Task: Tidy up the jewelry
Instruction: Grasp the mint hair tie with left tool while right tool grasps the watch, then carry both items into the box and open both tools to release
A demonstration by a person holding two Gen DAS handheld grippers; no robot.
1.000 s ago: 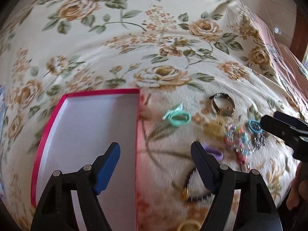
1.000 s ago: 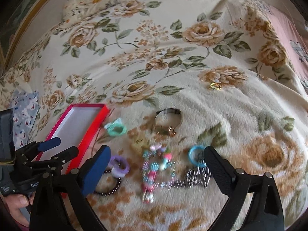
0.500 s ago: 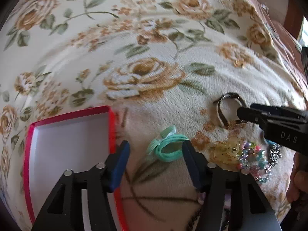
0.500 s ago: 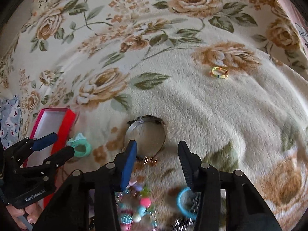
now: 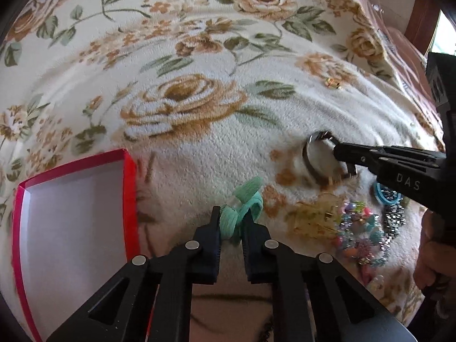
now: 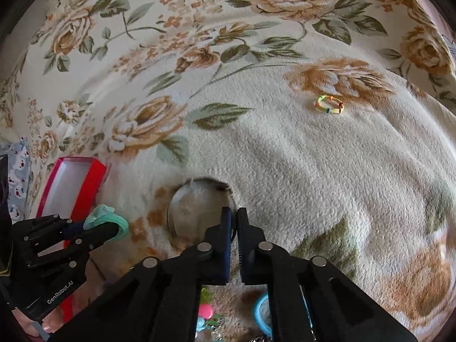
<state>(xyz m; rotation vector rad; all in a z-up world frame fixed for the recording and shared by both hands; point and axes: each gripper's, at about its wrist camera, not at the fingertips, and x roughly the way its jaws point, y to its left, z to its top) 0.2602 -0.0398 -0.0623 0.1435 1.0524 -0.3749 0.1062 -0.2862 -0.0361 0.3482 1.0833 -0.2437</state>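
Left wrist view: left gripper [image 5: 231, 219] has just closed, pinching the mint hair tie [image 5: 242, 205]; right gripper [image 6: 234, 222] has just closed, nipping the silver bangle [image 6: 182, 208]. Next, I judge, lift both into the red box [image 5: 129, 188] left of them.

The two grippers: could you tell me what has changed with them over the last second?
Both came down onto the blanket and have just been closing: the left gripper now pinches the mint hair tie, the right gripper the metal bangle. The red box and small rainbow ring stayed put.
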